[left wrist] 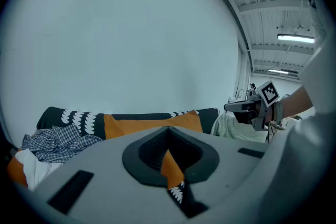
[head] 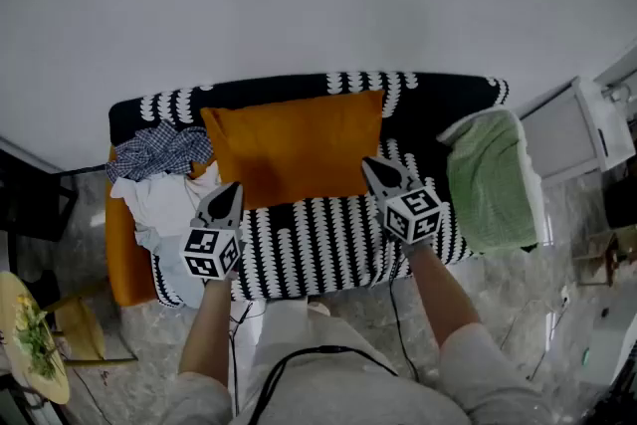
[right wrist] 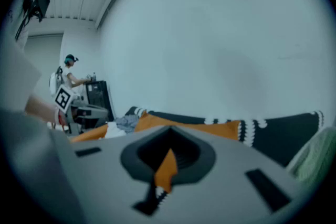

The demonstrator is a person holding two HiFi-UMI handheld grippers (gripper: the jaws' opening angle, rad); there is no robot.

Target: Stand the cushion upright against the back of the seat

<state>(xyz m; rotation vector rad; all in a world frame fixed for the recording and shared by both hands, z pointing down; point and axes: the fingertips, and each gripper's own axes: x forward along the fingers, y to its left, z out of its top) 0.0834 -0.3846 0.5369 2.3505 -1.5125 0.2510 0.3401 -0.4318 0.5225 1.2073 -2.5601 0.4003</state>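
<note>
Care now goes into the lean. The orange cushion [head: 294, 149] stands on its long edge along the back edge of the seat [head: 318, 239], roughly midway between the rear corners, tipped onto the backrest [head: 269, 90]. The left gripper [head: 227, 196] sits at the cushion's lower left corner and the right gripper [head: 378, 172] at its lower right. Each has its jaws drawn to a thin slit and clamps nothing; through each slit we see only cushion and patterned cover.

We would nudge both lower corners evenly toward the back edge so the base sits flat. Then we would draw straight off toward the front edge without dragging the fabric.

We count:
- one cushion
- two grippers
- one checked shirt [head: 159, 152] and one white garment [head: 164, 204], heaped at the left edge
- one green blanket [head: 488, 179], draped over the right edge
</note>
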